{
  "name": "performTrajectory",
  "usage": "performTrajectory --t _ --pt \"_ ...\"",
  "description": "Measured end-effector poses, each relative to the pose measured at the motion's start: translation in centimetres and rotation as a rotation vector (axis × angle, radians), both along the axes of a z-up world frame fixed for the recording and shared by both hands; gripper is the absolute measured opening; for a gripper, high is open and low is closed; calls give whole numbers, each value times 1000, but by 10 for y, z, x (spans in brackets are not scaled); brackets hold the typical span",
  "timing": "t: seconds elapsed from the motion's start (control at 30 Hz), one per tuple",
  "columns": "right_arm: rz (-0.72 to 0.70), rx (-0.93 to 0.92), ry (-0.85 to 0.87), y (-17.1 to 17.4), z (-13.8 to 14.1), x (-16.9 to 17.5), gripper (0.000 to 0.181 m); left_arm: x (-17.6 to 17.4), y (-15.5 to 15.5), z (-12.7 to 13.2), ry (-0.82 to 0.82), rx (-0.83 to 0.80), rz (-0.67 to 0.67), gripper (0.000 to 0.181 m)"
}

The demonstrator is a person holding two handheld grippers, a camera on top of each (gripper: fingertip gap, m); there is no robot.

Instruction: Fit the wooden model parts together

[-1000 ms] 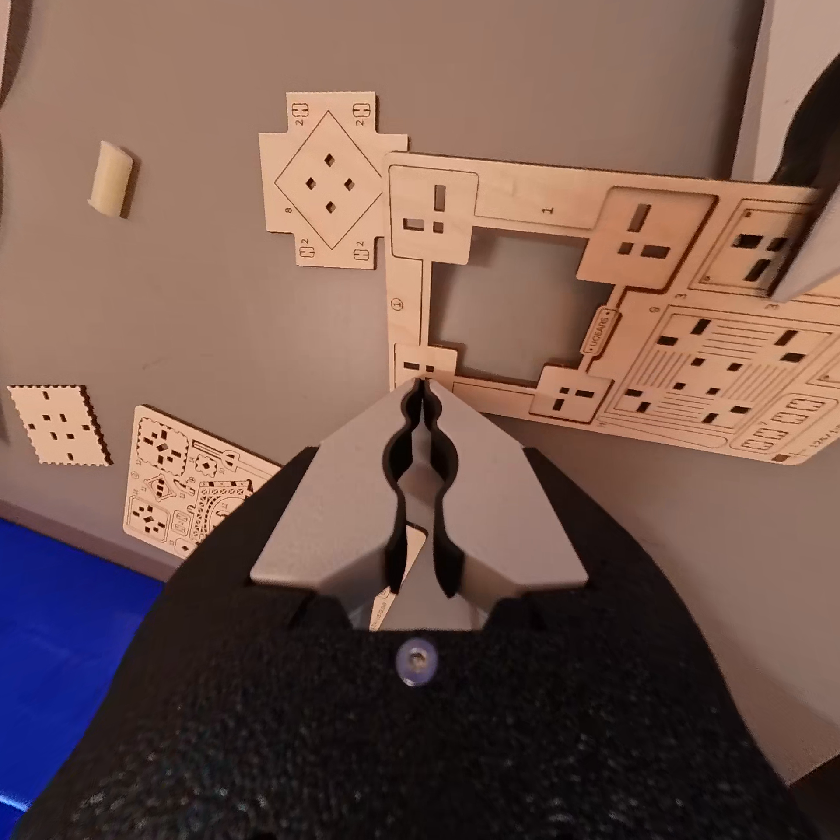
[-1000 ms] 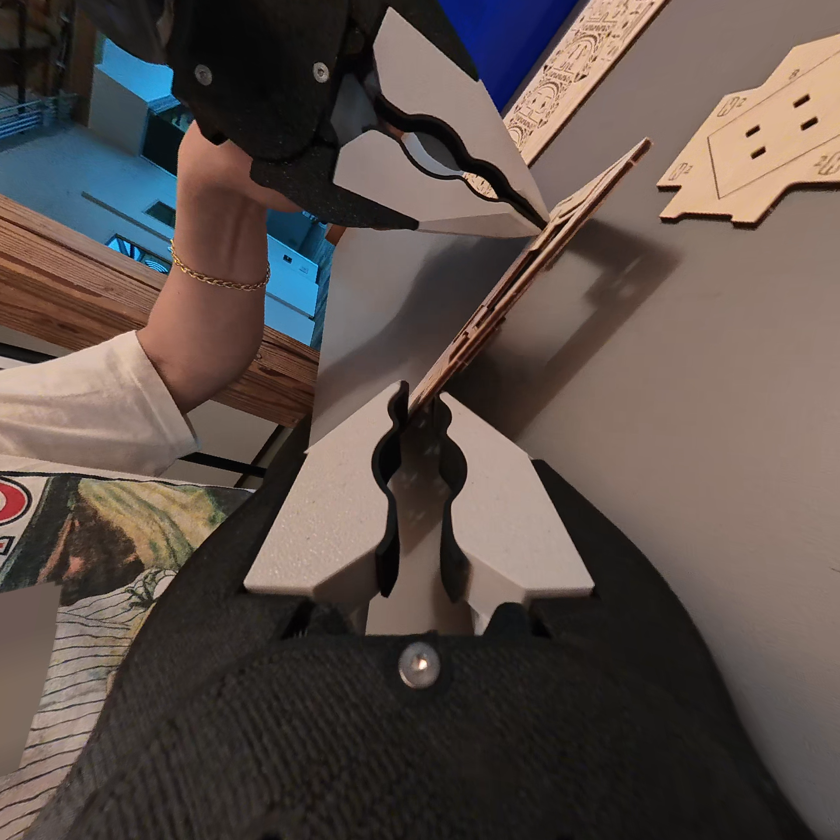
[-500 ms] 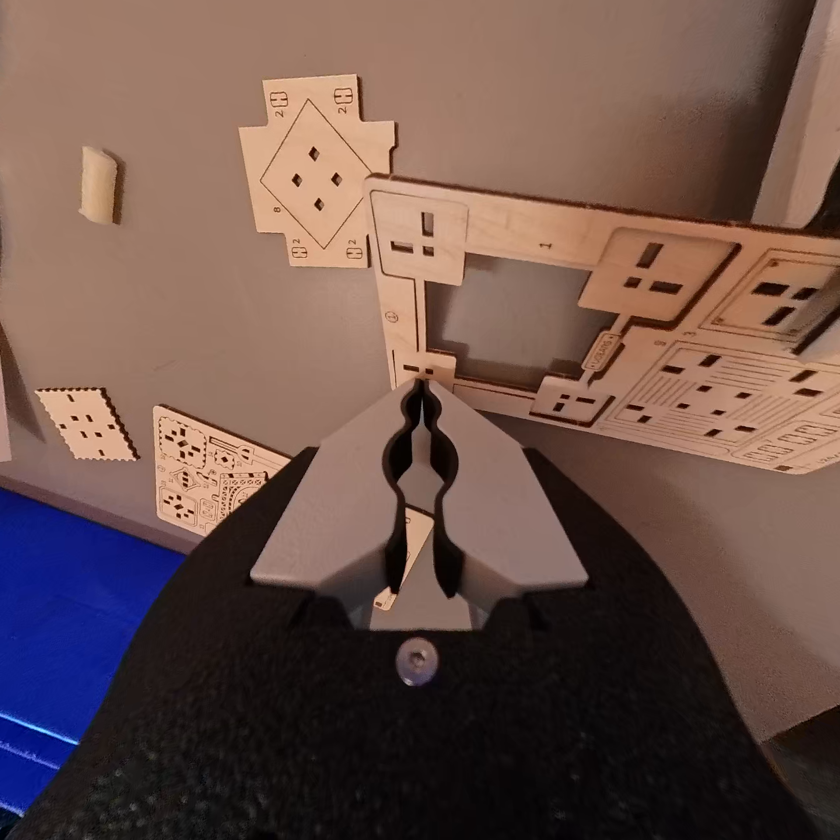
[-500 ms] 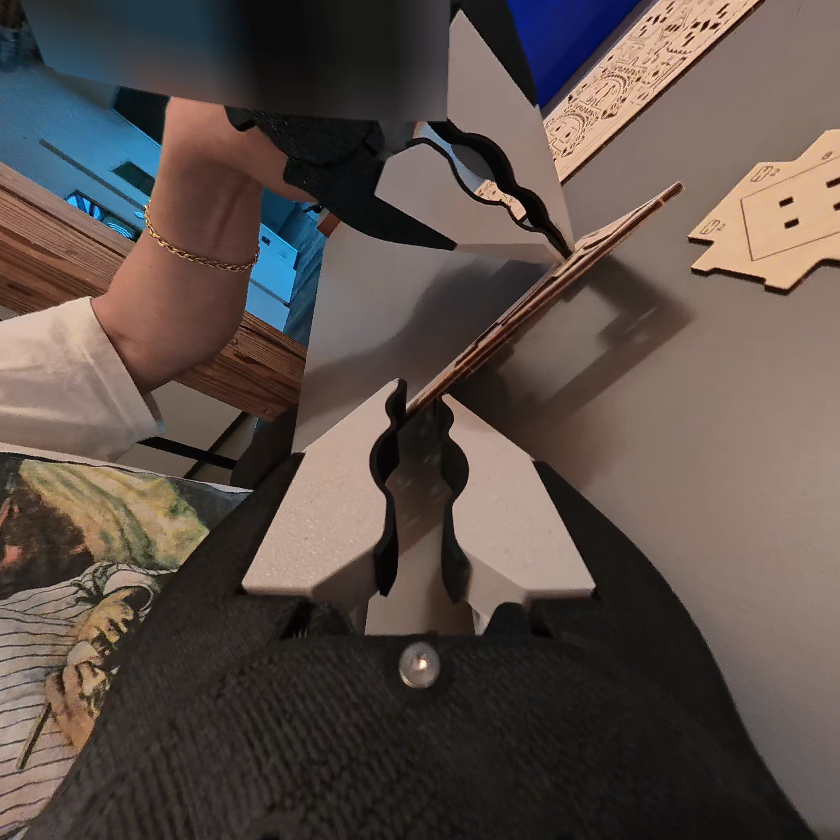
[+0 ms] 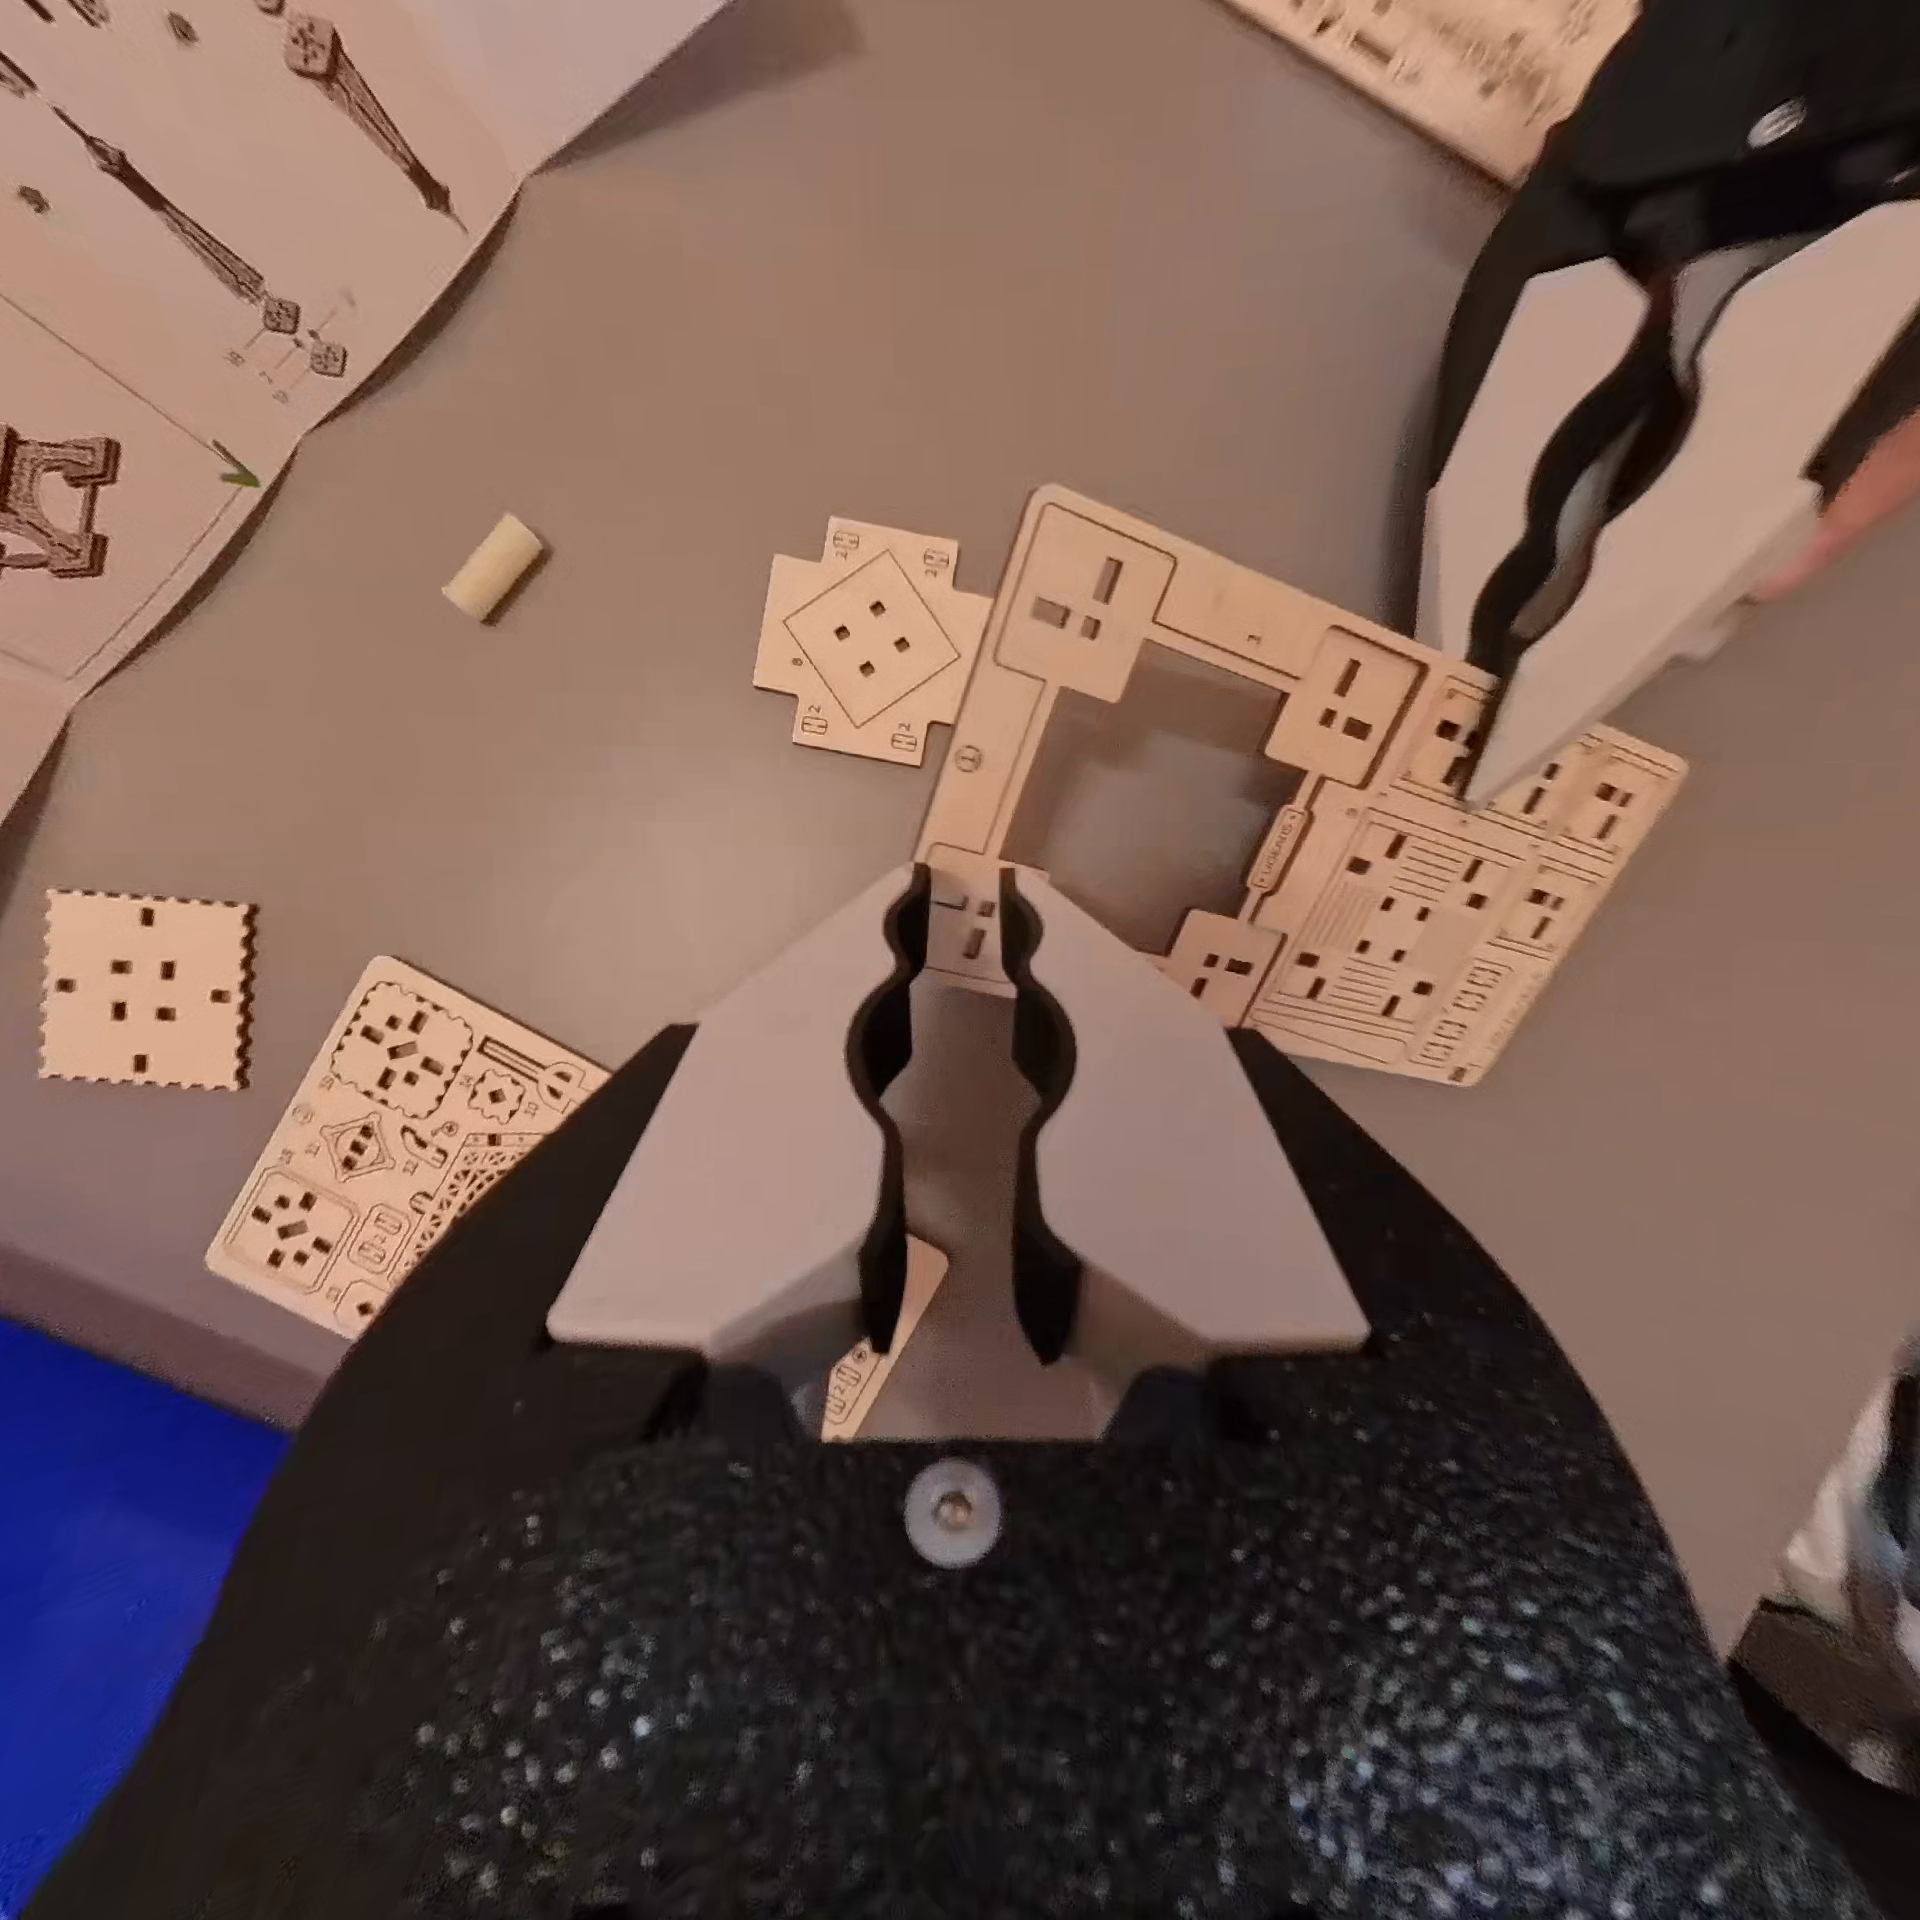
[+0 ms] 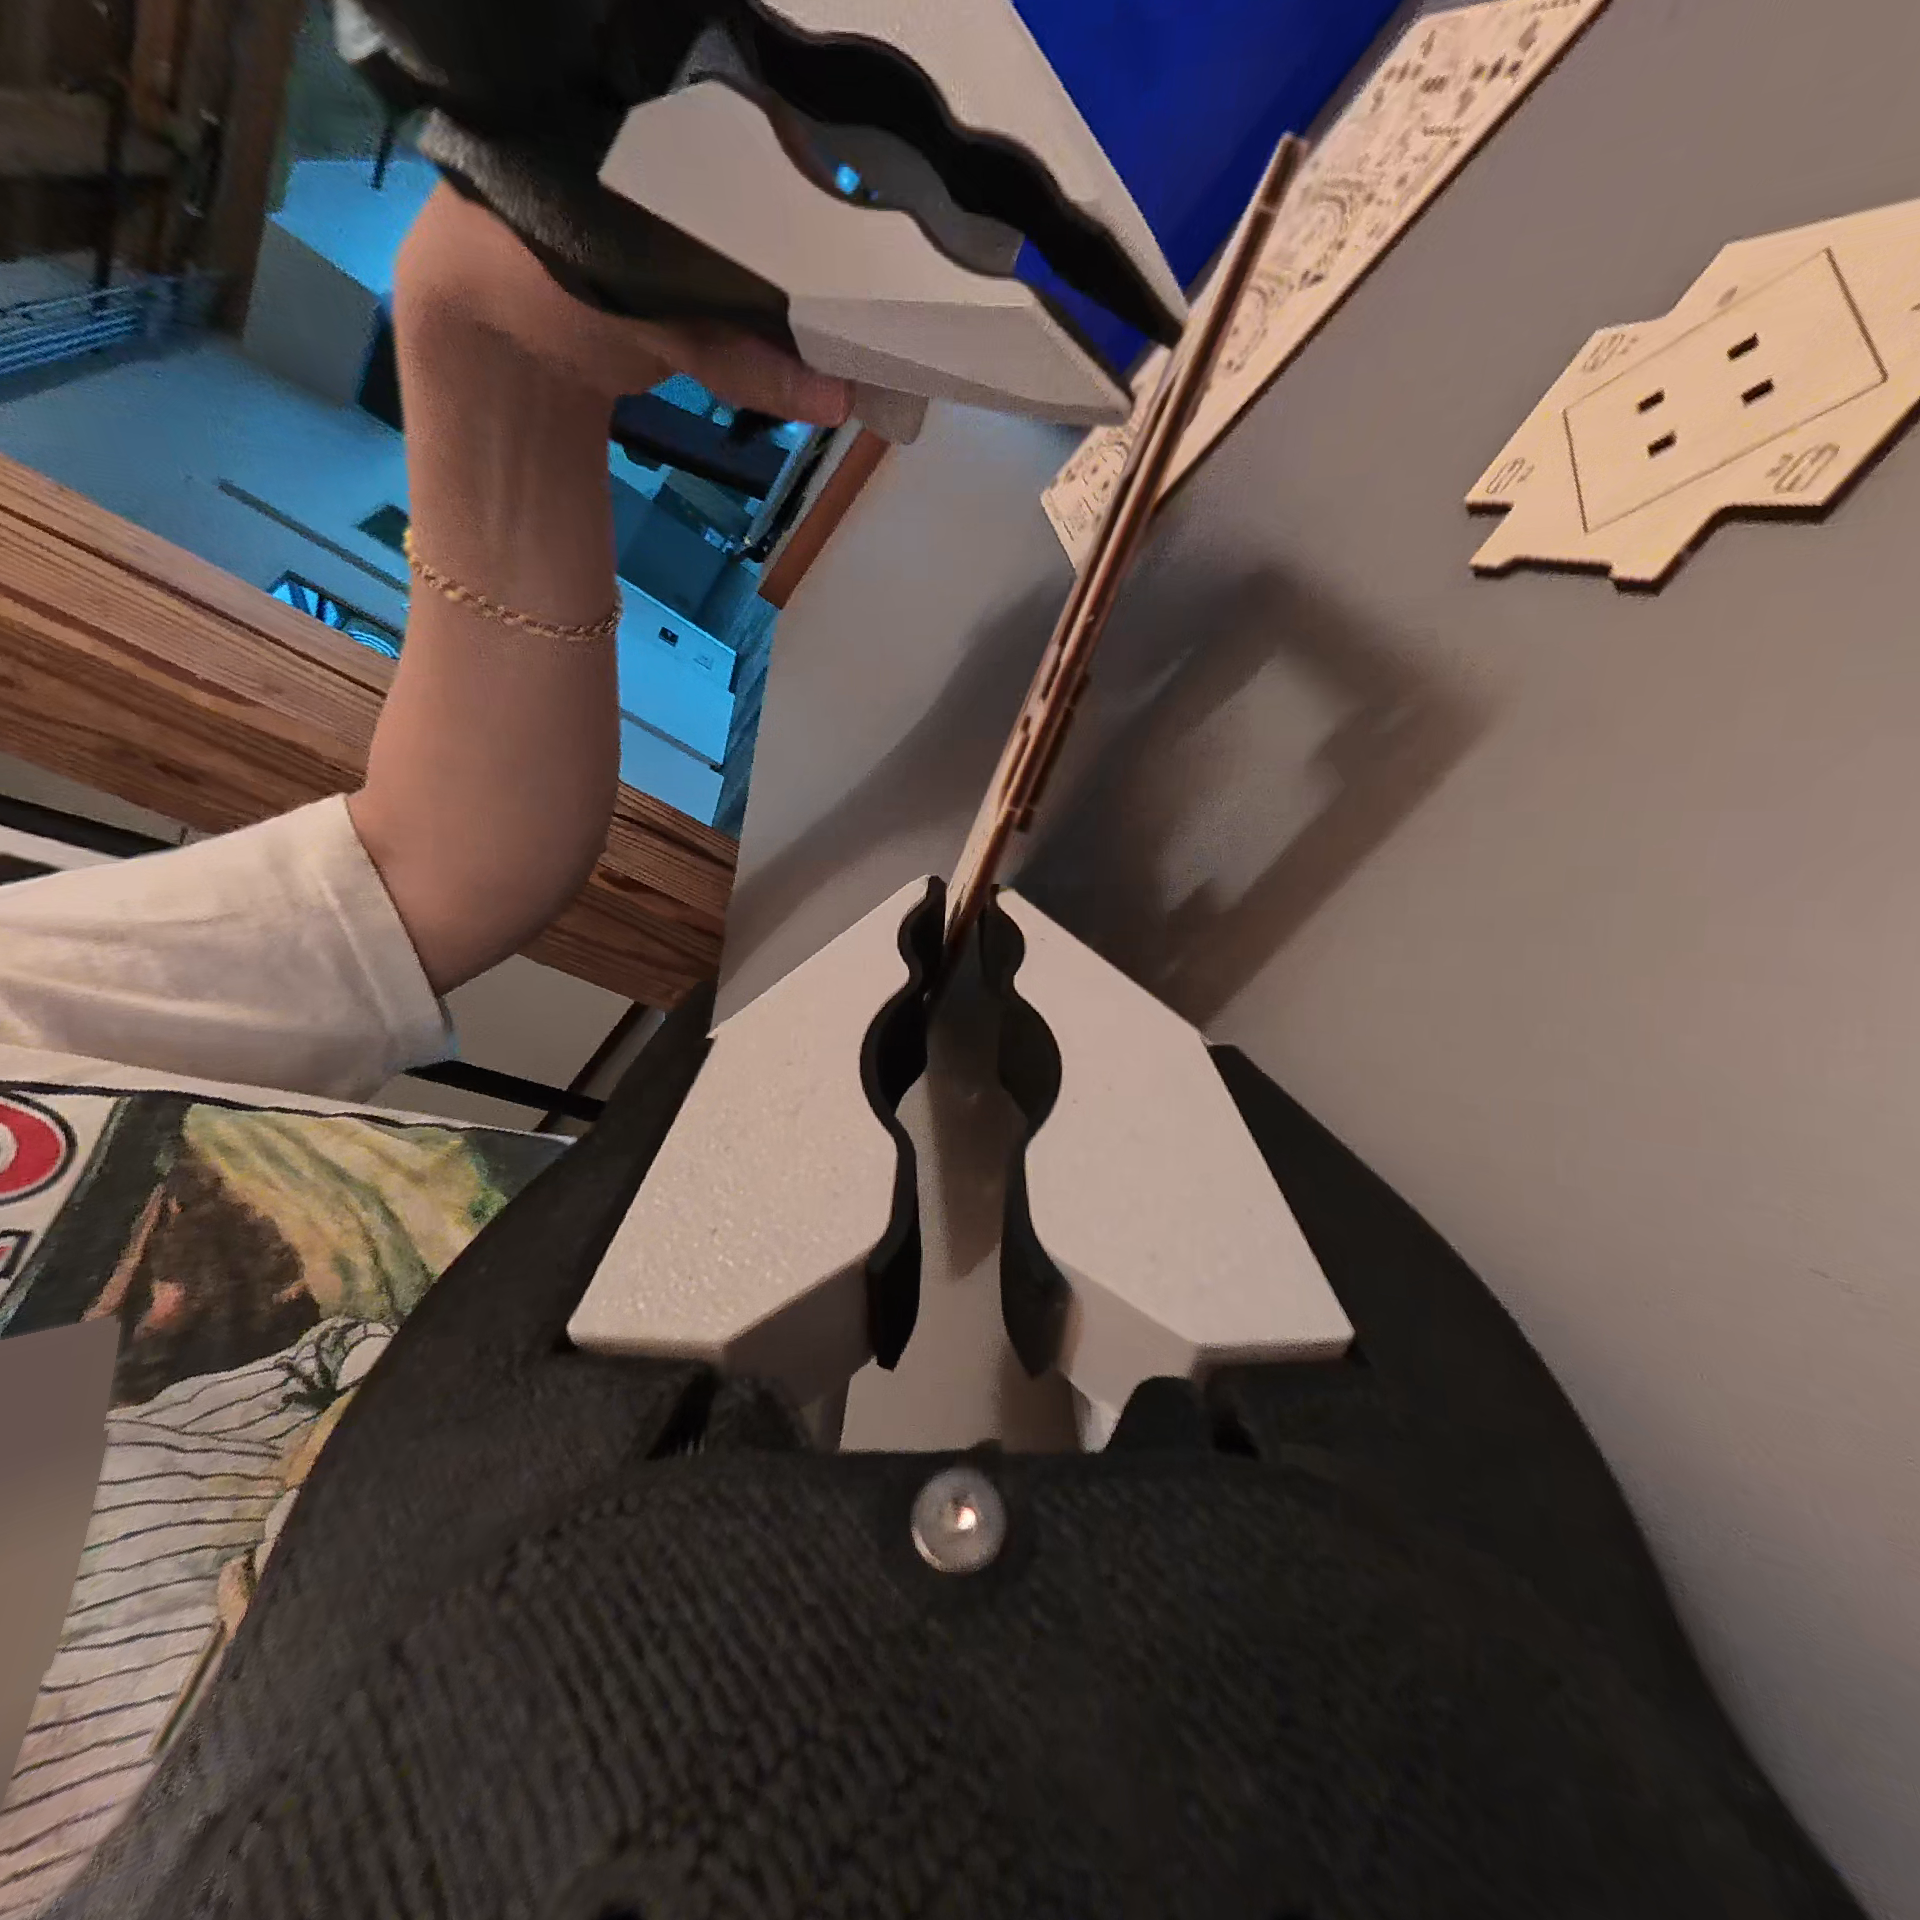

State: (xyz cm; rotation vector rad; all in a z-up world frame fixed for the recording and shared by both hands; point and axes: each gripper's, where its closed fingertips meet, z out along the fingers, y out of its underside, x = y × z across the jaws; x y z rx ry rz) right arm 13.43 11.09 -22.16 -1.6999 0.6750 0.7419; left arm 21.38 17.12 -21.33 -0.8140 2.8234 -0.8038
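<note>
Sheet (image 5: 1288,831) of wooden parts hangs tilted above the grey counter (image 5: 727,312), casting a framed shadow beneath it, a square hole punched out of its middle. Right gripper (image 6: 961,904) has its fingers (image 6: 790,1143) pinching the sheet's near edge, and in the right wrist view the board runs away from them nearly edge-on. Left gripper (image 5: 961,883) sits at the opposite corner with its fingers (image 5: 748,1122) spread a little, a small slotted corner tab showing in the gap; whether either finger touches the wood cannot be told. From the left wrist view the right gripper (image 5: 1496,727) comes in from the upper right, its tips on the sheet's far side.

Flat on the counter just beside the sheet lies a cross piece (image 5: 868,644) with a diamond outline and four small holes. Farther left, a pale cylinder (image 5: 494,566). Near the counter's edge rest a toothed square (image 5: 145,987) and a second sheet (image 5: 384,1143), partly hidden behind the left gripper. Printed instructions (image 5: 156,260) lie across the far left corner, and another engraved sheet (image 5: 1434,62) sits at the far edge.

A bare hand (image 6: 499,416) with a thin gold bracelet (image 6: 509,613) and white sleeve (image 6: 208,935) holds the left gripper
</note>
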Motion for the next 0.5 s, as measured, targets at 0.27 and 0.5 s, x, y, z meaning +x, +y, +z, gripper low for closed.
performTrajectory --t 0.27,0.5 --pt "74 61 -74 -2 13 -11 1 -27 -18 38 303 -416 -204 11" --pt "50 96 -36 -8 22 -3 40 -44 -17 42 492 -552 -284 1"
